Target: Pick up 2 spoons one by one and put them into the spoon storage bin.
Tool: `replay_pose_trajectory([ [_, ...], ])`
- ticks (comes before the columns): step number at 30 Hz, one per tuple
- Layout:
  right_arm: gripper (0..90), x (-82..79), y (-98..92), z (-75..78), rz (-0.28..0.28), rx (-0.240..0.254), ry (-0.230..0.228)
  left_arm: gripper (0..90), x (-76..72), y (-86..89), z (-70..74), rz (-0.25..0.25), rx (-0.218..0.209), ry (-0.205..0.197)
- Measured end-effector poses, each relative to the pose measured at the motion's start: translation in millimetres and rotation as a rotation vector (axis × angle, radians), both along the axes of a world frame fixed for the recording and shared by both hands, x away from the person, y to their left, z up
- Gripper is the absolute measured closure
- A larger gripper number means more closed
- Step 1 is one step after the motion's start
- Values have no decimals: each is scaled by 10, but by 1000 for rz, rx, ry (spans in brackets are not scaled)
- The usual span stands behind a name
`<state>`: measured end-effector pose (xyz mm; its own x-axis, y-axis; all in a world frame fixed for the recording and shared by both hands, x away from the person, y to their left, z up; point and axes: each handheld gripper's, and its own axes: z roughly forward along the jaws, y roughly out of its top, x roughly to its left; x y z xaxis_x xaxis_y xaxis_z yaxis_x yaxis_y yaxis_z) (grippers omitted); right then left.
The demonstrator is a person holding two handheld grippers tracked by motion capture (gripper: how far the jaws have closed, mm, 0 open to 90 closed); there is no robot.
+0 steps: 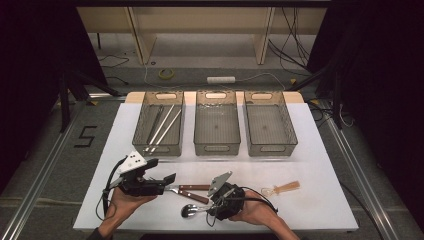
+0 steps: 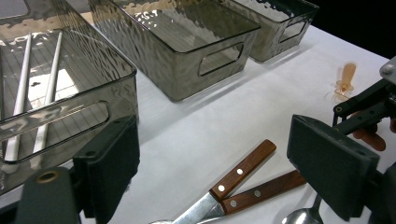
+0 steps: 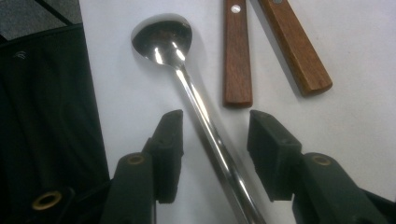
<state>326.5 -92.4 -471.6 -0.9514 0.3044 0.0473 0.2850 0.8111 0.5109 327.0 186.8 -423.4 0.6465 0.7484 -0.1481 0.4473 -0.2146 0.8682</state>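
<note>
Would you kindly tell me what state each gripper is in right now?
Left gripper: open, holding nothing.
Right gripper: open, jaws either side of the spoon handle, not yet gripping it.

Polished metal, mirror-bright, on the spoon (image 3: 187,74). Brown wood with a visible grain, satin and set with small metal rivets, on the two knife handles (image 3: 237,56). Smoky clear plastic with a rippled, glossy wall on the three bins (image 2: 187,51). Smooth white sticks (image 2: 21,93), matt, in one bin. Matt white sheet on the table (image 1: 320,165). Matt black plastic on the right gripper (image 3: 215,135), with flat dull pads (image 3: 170,140). Translucent amber plastic on the small fork (image 1: 282,189).
</note>
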Motion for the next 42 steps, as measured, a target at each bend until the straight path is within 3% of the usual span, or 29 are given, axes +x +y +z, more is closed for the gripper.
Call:
replay_pose_trajectory([
  [16, 693, -21, 43, -2, 15, -39, -37, 164, -23, -7, -6, -8, 15, -16],
  [32, 887, -84, 65, 12, 114, -68, -72, 166, -38, -7, -4, -13, 21, -22],
  [42, 900, -99, 39, 40, 149, -80, -97, 167, -43, -13, 0, -15, 21, -27],
])
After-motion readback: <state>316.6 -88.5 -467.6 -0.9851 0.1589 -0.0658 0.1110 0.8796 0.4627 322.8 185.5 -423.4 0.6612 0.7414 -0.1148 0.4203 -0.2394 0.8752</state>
